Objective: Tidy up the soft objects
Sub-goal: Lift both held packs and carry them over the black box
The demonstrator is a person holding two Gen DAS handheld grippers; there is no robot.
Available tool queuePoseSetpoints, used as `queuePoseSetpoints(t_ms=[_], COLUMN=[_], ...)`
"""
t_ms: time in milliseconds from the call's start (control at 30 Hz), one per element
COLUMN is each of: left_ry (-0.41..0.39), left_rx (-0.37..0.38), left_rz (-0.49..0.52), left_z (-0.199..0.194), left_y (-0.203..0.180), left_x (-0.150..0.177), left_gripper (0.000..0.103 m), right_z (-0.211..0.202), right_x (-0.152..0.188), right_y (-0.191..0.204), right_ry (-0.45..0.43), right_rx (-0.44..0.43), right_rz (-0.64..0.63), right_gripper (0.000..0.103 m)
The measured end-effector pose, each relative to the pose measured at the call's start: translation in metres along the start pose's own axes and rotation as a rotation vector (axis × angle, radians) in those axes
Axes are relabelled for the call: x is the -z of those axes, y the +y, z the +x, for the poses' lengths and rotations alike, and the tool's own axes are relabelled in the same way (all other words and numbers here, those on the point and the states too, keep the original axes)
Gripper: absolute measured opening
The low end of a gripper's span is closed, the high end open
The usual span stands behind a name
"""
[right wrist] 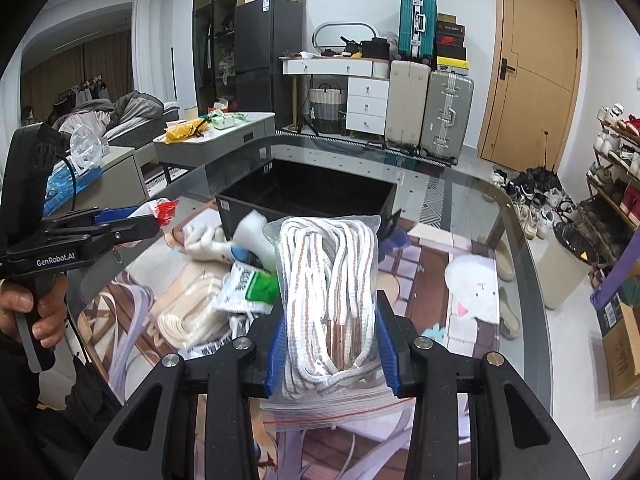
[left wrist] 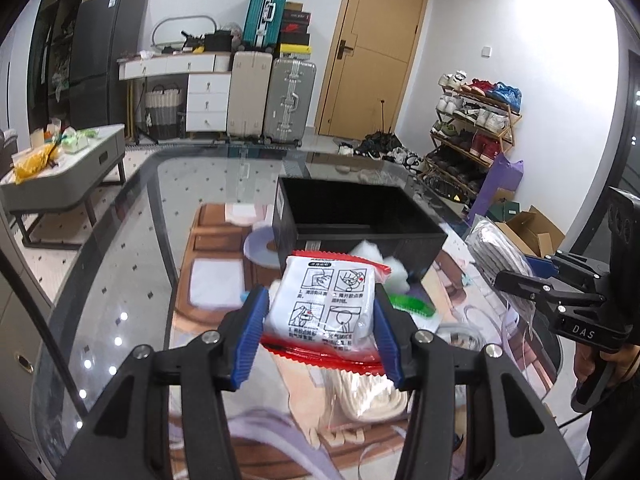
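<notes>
Both grippers hold packets above the glass tabletop [left wrist: 120, 280]: the left gripper [left wrist: 318, 328], jaws partly closed, grips a red-edged white packet [left wrist: 326, 308]; the right gripper [right wrist: 332, 344] pinches a clear bag of striped laces [right wrist: 332, 288]. The carry appears under way. Next, each needs lowering into the black bin [left wrist: 360, 216] just beyond, then release.

A lived-in home: stacked suitcases [left wrist: 272, 92] at twelve o'clock, a shoe rack [left wrist: 476, 120] at two, a sofa [right wrist: 132, 114] at ten.
</notes>
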State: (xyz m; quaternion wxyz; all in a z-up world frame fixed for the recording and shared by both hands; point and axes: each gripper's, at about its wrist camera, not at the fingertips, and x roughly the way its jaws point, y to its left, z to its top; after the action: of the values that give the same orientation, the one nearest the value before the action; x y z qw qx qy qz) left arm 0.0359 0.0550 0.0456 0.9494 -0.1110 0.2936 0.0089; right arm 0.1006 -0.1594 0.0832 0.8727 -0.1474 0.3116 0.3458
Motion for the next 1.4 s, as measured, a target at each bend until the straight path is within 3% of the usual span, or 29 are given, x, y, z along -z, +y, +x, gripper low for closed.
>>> queuePoseSetpoints(t_ms=[800,1400], left_ry=[-0.040,0.013], left_rx=[0.024,-0.009], left_rz=[0.050,0.022], left_z=[0.052,0.104], left_y=[-0.017,-0.012], left_x=[-0.063,-0.077], left_gripper=[0.050,0.050], right_z=[0.046,0.108], right_x=[-0.071,-0.106], right_y=[-0.015,-0.015], right_ry=[-0.006,0.102], right_rx=[-0.018,-0.019], right_rz=[0.011,-0.078], right_gripper=[0.039,0.039])
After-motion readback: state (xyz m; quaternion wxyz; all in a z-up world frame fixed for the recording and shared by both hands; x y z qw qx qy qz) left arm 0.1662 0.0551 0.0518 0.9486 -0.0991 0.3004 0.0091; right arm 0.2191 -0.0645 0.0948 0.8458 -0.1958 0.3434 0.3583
